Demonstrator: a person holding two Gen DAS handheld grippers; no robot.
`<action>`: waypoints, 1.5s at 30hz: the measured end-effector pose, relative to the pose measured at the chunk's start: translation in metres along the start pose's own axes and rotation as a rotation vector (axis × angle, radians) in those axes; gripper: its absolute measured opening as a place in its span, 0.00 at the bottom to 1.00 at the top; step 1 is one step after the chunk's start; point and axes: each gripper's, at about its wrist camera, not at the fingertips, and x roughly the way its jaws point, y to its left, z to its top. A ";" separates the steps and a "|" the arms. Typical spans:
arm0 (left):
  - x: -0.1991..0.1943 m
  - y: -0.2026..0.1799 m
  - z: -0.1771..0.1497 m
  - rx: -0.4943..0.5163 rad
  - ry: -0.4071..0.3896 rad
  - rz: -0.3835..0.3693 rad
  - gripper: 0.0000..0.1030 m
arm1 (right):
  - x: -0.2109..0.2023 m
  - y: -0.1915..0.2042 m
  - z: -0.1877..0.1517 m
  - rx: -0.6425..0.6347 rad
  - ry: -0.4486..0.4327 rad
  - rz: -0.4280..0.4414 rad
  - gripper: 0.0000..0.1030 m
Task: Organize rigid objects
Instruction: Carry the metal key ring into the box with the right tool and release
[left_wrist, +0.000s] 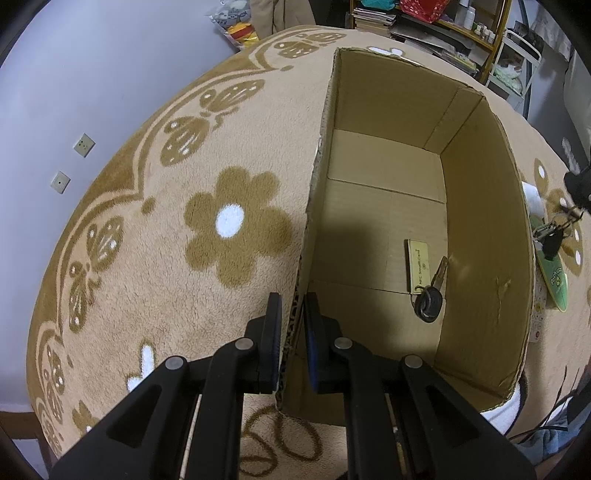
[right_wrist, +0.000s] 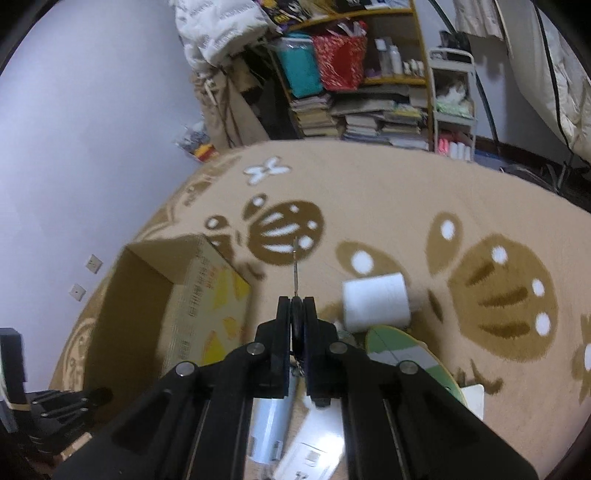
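Two grippers: left gripper (left_wrist: 292, 306), pointing steeply down, is pinching the cardboard box (left_wrist: 487, 229) wall; right gripper (right_wrist: 296, 308), angled downward, is clamping a key (right_wrist: 295, 266) above the rug (right_wrist: 388, 192).

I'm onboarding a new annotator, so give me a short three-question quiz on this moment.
1. True or false: the left gripper is clamped on the wall of the cardboard box.
2. What does the right gripper hold? A) paper roll B) key C) card
3. Fill in: inside the box lies a key with a tan ____ attached.

Key:
1. True.
2. B, the key, its blade sticking out past the fingertips.
3. Card: the tag on the key in the box.
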 end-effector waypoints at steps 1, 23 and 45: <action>0.000 0.000 0.000 0.000 0.000 0.000 0.10 | -0.004 0.005 0.002 -0.009 -0.010 0.012 0.07; 0.002 0.004 -0.001 -0.018 0.012 -0.031 0.10 | -0.079 0.105 0.007 -0.160 -0.190 0.297 0.07; 0.001 0.007 -0.002 -0.035 0.010 -0.048 0.10 | 0.005 0.115 -0.041 -0.270 0.079 0.154 0.07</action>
